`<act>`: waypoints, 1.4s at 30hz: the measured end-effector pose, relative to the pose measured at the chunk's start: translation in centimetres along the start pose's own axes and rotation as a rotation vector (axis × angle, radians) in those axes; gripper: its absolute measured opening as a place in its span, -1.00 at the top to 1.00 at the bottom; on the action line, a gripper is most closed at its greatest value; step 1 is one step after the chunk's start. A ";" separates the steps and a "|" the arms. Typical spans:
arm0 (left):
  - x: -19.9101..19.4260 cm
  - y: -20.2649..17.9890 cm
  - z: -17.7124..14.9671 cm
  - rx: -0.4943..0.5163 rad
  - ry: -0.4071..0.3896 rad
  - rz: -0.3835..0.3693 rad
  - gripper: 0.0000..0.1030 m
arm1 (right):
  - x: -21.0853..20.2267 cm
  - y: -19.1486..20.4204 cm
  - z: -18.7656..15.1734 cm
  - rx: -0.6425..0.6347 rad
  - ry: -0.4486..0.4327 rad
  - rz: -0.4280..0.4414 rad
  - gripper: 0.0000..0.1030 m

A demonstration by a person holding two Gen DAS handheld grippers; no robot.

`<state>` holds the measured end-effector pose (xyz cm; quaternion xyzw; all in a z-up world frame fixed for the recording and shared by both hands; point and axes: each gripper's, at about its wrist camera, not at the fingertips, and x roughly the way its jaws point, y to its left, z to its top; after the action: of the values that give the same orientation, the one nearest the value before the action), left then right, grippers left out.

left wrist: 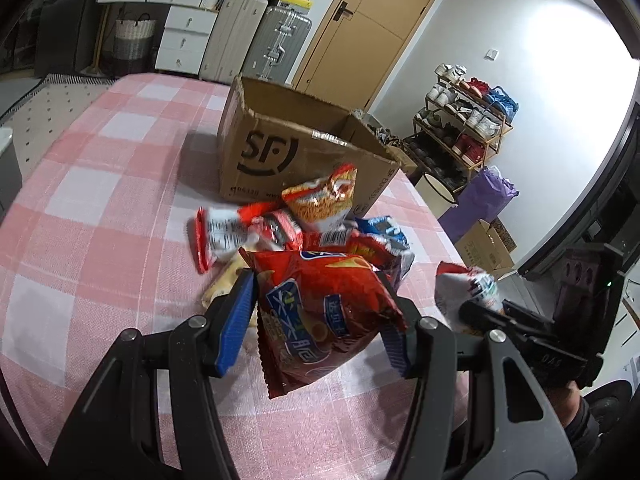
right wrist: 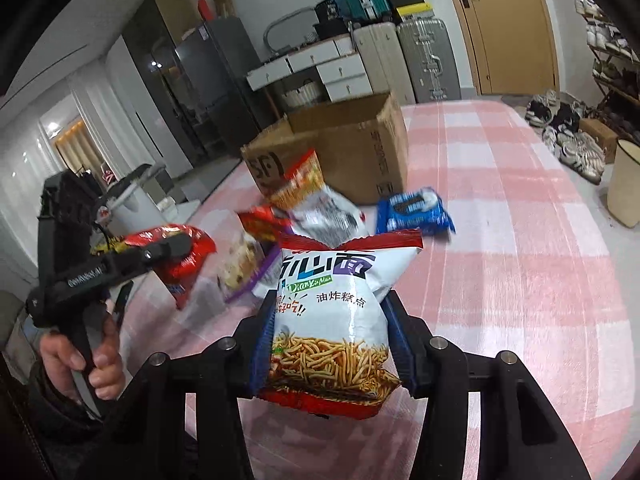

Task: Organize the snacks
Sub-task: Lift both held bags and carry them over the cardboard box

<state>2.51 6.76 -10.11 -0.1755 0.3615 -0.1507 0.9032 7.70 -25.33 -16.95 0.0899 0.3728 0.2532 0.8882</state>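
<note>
My left gripper [left wrist: 316, 292] is shut on a red chip bag [left wrist: 324, 312] and holds it above the pink checked tablecloth [left wrist: 100, 220]. My right gripper [right wrist: 328, 304] is shut on a white noodle snack bag [right wrist: 332, 320]; that bag also shows at the right of the left wrist view [left wrist: 468, 284]. A pile of snack packets [left wrist: 304, 220] lies in front of an open SF cardboard box [left wrist: 288, 148]. A blue cookie pack [right wrist: 416, 208] lies beside the box [right wrist: 344, 148]. The left gripper with its red bag [right wrist: 176, 256] shows in the right wrist view.
Suitcases [left wrist: 260, 32], white drawers [left wrist: 184, 36] and a wooden door [left wrist: 372, 20] stand beyond the table. A shoe rack [left wrist: 464, 124], a purple bag [left wrist: 484, 200] and a cream bin [right wrist: 624, 184] stand off the table's right side.
</note>
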 end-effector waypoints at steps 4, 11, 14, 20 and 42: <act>-0.4 -0.3 0.9 0.011 -0.019 -0.006 -0.06 | -0.6 0.9 2.0 -0.002 -0.032 0.051 0.01; -1.7 -0.8 3.7 0.022 -0.078 -0.019 -0.06 | -0.9 2.8 6.1 -0.039 -0.079 0.111 0.01; -2.4 -1.1 5.7 0.034 -0.115 -0.020 -0.06 | -1.0 3.4 8.2 -0.063 -0.101 0.115 0.01; -3.2 -2.0 9.8 0.052 -0.170 -0.016 -0.07 | 0.1 4.0 12.8 -0.069 -0.110 0.136 0.01; 4.0 -4.1 24.1 0.077 -0.112 0.003 -0.07 | 6.4 3.8 25.3 -0.116 -0.104 0.083 0.01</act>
<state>21.66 6.57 5.55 -0.1485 0.3047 -0.1531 0.9283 27.93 -18.09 -1.76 0.0667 0.3067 0.3058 0.8989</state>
